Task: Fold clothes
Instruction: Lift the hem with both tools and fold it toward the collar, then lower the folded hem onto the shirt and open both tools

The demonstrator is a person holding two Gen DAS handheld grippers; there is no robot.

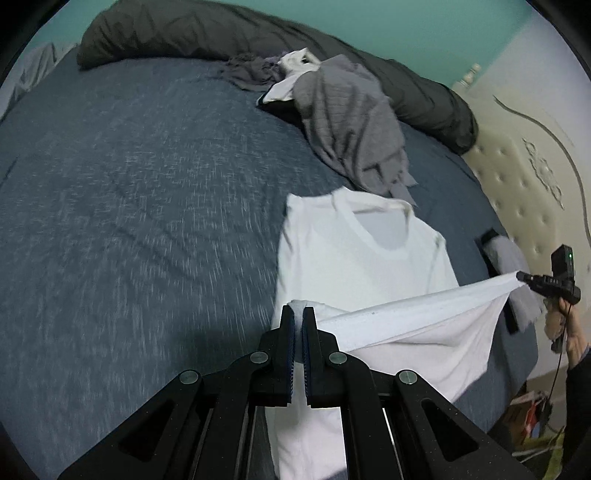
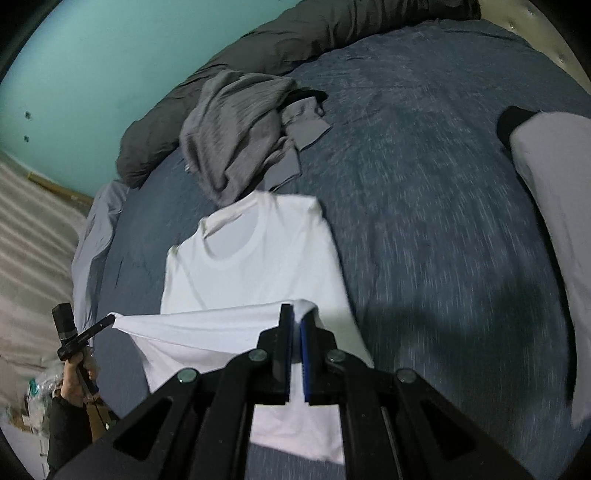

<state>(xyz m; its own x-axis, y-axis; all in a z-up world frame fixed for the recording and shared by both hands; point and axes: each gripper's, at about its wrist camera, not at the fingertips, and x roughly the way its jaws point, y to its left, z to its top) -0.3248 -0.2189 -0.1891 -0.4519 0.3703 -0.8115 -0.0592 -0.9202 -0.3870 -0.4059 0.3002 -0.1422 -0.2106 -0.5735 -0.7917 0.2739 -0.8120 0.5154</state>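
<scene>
Hem of the white T-shirt (image 1: 354,251) stretched between your clenched left gripper (image 1: 298,314) and right gripper (image 2: 297,312); sides look folded in, grey clothes (image 1: 351,122) at 12 o'clock still heaped.

A bed (image 1: 129,184) covered in a mottled blue spread fills the room, a dark grey duvet (image 1: 192,33) rolled along its far edge against a teal wall (image 2: 92,74). A cream tufted headboard (image 1: 524,192) with curling trim stands at one end. Pale striped floor or matting (image 2: 33,236) runs beside the bed, with clutter (image 2: 33,398) there. The light is dim and cool.
</scene>
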